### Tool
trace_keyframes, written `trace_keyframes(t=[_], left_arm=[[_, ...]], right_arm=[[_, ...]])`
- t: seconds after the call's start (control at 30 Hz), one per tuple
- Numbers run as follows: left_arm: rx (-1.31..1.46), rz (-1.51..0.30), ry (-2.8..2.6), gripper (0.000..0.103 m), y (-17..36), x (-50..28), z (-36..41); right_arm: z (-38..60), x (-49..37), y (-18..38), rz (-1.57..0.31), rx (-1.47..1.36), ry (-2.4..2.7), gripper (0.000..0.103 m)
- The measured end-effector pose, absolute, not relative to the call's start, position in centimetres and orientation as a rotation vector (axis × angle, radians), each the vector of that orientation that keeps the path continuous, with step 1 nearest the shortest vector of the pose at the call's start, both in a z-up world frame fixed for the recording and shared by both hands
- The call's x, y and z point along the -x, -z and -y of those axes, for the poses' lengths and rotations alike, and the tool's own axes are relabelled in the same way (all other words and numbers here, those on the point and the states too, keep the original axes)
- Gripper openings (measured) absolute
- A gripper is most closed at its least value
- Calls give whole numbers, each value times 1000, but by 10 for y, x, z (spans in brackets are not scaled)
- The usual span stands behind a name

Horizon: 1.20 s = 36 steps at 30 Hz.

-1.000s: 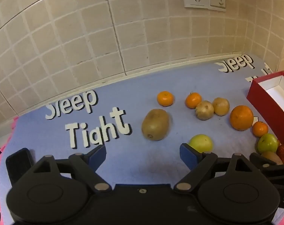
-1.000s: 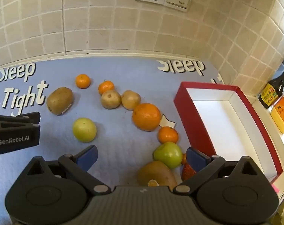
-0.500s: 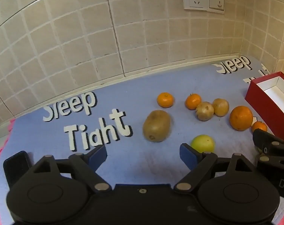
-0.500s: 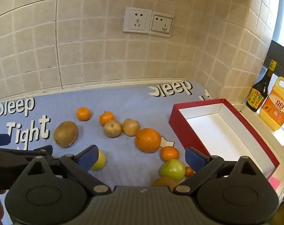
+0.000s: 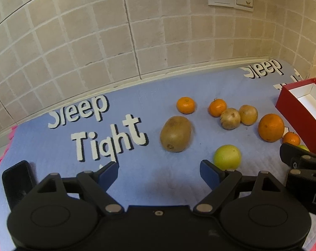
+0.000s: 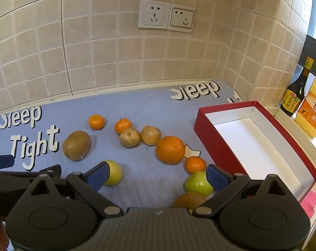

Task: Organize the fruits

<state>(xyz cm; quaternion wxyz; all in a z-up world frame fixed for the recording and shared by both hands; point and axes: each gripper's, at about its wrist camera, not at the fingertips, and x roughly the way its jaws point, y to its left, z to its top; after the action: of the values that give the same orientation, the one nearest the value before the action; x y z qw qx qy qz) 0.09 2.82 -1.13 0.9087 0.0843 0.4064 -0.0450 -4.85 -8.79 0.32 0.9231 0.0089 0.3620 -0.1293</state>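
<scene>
Fruit lies loose on a blue mat (image 5: 137, 92): a big kiwi (image 5: 175, 133) (image 6: 76, 145), a yellow-green apple (image 5: 227, 156) (image 6: 114, 172), a large orange (image 5: 270, 127) (image 6: 170, 149), several small tangerines (image 6: 96, 122), two brown round fruits (image 6: 130, 137), a green apple (image 6: 197, 184) and another kiwi (image 6: 189, 199). An empty red box (image 6: 208, 133) (image 5: 293, 113) stands at the right. My left gripper (image 5: 159, 172) is open and empty, short of the kiwi. My right gripper (image 6: 156, 175) is open and empty above the near fruits.
A tiled wall with two sockets (image 6: 165, 17) closes the back. A dark sauce bottle (image 6: 293, 96) and a yellow bottle (image 6: 311, 110) stand on the ledge at the right. A black phone-like object (image 5: 17, 177) lies at the mat's left edge.
The right gripper has risen and pulled back, so more of the wall and bottles show. The left gripper has barely shifted. Both stay open.
</scene>
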Motion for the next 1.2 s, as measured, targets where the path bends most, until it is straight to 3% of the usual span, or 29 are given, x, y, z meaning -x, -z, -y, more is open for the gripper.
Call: trace_keyframes(t=[1.2], left_arm=[[-162, -859, 80, 101, 18, -6, -30]], right_arm=[[88, 44, 1, -742, -31, 254, 99]])
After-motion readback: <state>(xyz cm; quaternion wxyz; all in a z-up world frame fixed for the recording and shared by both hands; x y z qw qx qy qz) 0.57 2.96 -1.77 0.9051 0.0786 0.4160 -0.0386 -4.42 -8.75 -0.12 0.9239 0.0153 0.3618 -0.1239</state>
